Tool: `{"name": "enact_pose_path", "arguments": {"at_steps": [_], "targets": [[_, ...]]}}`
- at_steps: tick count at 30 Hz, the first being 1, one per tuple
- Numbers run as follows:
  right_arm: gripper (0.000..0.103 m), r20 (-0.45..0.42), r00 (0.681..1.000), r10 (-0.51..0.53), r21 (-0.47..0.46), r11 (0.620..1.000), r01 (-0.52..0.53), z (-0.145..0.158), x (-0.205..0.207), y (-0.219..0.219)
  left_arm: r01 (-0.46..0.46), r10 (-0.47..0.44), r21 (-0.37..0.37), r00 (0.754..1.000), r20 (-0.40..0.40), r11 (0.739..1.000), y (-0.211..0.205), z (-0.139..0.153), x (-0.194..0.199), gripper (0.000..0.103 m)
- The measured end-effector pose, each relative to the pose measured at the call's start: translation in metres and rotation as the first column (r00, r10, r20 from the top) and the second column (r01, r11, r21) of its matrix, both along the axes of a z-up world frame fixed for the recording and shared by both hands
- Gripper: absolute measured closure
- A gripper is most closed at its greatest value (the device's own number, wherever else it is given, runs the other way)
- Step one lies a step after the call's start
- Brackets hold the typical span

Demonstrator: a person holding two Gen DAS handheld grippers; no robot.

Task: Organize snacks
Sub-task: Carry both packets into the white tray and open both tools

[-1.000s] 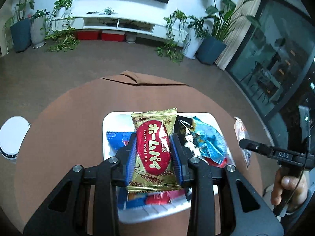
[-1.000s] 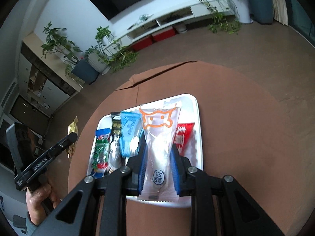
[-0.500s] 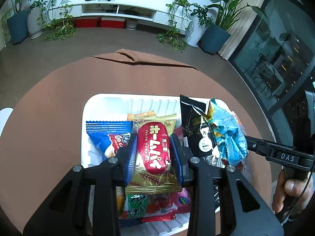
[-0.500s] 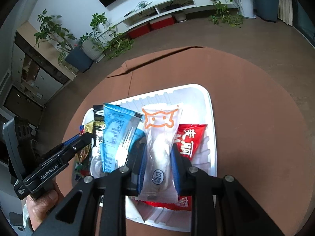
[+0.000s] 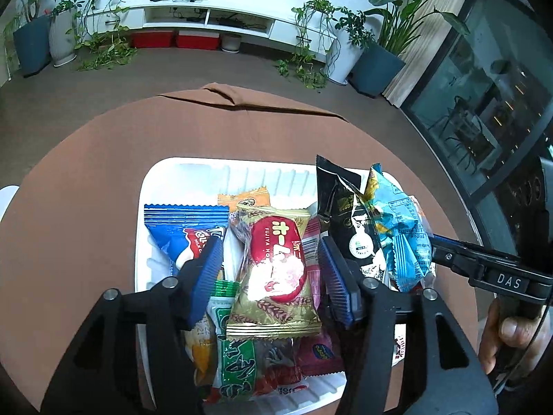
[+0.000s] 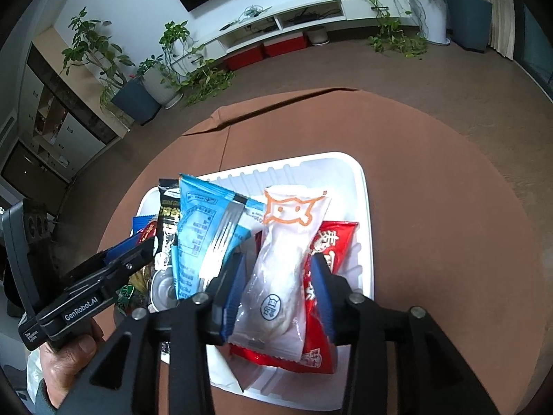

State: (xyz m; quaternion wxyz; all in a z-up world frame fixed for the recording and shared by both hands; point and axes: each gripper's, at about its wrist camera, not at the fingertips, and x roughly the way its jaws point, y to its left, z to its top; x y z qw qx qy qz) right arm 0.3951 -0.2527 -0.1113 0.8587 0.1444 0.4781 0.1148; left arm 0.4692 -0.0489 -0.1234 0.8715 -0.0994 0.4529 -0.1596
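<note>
Progress: most snacks are seen gathered in the white tray on the brown round table; two more are judged to be in the act of release, and no loose packets are spotted on the cloth.
Left gripper: jaws are opening; daylight is visible between both blue pads and the gold-and-red pie packet.
Pie packet position: laid between the jaws, resting atop other wrappers in the tray.
Right gripper: jaws are opening; the clear bun packet lies between them, apart from the pads.
Bun packet position: set over a red packet, beside the light-blue bag.
Remaining: withdrawal of both grippers is judged outstanding.
</note>
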Motion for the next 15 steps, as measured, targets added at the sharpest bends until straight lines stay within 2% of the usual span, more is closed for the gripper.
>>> {"name": "enact_pose_path", "arguments": {"at_steps": [4, 7, 12, 13, 15], "targets": [[0.05, 0.006, 1.0, -0.009, -0.011, 1.0, 0.009, 0.001, -0.002, -0.002, -0.002, 0.002, -0.004, 1.0, 0.005, 1.0, 0.003, 0.002, -0.007, 0.04], [0.049, 0.005, 1.0, -0.01, -0.01, 1.0, 0.01, 0.0, -0.004, -0.004, -0.008, 0.009, -0.004, 1.0, 0.016, 1.0, 0.007, 0.008, -0.014, 0.035], [0.048, 0.048, 0.999, -0.017, -0.017, 1.0, 0.018, 0.01, -0.015, -0.009, -0.03, 0.03, -0.007, 0.999, 0.046, 1.0, 0.014, 0.02, -0.03, 0.018], [0.045, 0.058, 0.998, -0.021, -0.012, 1.0, 0.022, 0.013, -0.018, -0.01, -0.038, 0.038, -0.008, 0.998, 0.052, 0.999, 0.016, 0.023, -0.034, 0.013], [0.038, 0.087, 0.996, -0.031, -0.003, 0.999, 0.032, 0.02, -0.026, -0.013, -0.045, 0.046, -0.017, 0.997, 0.063, 0.999, 0.018, 0.027, -0.041, 0.012]]}}
